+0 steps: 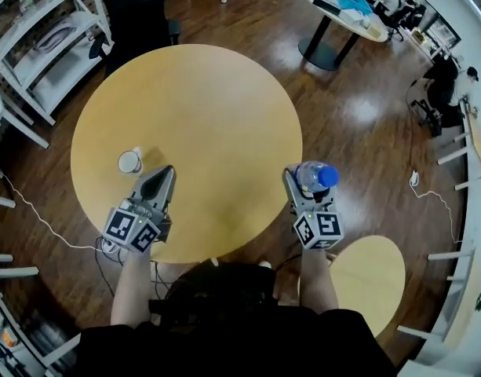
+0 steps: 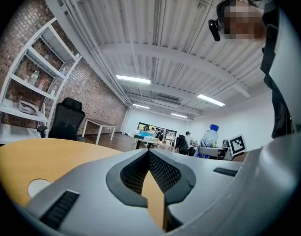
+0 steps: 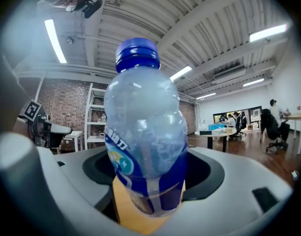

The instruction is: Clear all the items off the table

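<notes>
1. Right gripper (image 1: pixel 304 181) clamps the bottle (image 1: pixel 315 177) low on its body, at the table's (image 1: pixel 209 108) right edge; it may tip or slip.
2. Left gripper (image 1: pixel 165 173), jaws together and empty, is just beside the cup (image 1: pixel 129 162) on the table's left; a careless sweep may topple it.

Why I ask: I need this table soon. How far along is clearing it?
Done: most of the table looks bare. In hand: the right gripper is shut on the blue-capped bottle, by the table's edge. Left: what looks like a small white cup stands on the table beside the left gripper, which is shut and empty.
</notes>
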The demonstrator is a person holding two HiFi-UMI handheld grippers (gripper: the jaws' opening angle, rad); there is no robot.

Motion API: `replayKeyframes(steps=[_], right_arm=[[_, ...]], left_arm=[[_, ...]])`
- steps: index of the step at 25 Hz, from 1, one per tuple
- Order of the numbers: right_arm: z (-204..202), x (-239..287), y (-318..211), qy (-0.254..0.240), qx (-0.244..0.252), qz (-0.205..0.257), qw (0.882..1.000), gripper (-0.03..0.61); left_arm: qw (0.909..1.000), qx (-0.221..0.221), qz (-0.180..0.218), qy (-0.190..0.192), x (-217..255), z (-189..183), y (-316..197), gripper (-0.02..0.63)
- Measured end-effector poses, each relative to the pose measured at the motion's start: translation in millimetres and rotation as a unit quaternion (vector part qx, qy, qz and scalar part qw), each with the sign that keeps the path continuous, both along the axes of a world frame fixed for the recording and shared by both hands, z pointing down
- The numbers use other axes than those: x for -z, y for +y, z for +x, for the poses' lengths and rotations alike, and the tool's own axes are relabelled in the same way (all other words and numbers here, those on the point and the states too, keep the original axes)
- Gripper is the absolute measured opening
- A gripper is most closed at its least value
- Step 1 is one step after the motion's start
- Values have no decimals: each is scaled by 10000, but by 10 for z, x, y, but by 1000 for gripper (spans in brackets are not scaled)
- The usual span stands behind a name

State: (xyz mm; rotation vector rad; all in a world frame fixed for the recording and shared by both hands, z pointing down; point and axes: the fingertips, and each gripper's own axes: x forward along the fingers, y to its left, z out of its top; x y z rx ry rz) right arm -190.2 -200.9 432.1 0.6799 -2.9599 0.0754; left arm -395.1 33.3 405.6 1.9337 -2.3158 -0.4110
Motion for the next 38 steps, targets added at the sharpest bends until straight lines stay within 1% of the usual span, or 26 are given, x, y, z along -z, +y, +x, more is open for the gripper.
replayKeyframes(steps=[2,5,7,10,14,19,23,25,27,31,34,35,38], right_arm=[[311,18,-92,-65,-321,25,9995,374],[843,83,-243,-192,-816,65,9965,374],[1253,111,-323,-208,-1138,73,9933,374],[1984,145,-483,-129,-1637,52,9864,374],[2837,171,-609,2,-2098,60,9777,374],[3620,193,-643,36,-2446,116,9695,374],[4176,270,-595,-73,-2879,217,9574,374],[4484,255,-507,-73,-3133,204,9494,374],[4845,202,-389,-44,-3457,159,9382,374],[5635,46,-168,74,-4273,2,9041,374],[6094,-15,36,131,-4700,-18,8826,374],[6261,-5,143,141,-4882,15,8726,376],[6801,98,497,131,-5514,158,8340,376]], left_arm=[[9996,-253,112,-10,61,130,-221,2],[9969,-763,135,-159,155,461,-599,2],[9935,-1107,162,-203,210,746,-825,2],[9872,-1558,259,-202,301,1286,-1153,2],[9812,-1897,333,-133,354,1926,-1454,2],[9738,-2249,337,-46,312,2586,-1703,2],[9611,-2742,309,-77,315,3093,-1939,2],[9530,-3014,300,-97,322,3348,-2054,2],[9427,-3325,274,-88,301,3631,-2187,2],[9146,-4039,197,-29,172,4279,-2496,2],[8960,-4436,192,50,62,4725,-2605,2],[8874,-4605,203,82,38,4894,-2647,2],[8540,-5193,282,146,52,5461,-2793,2]])
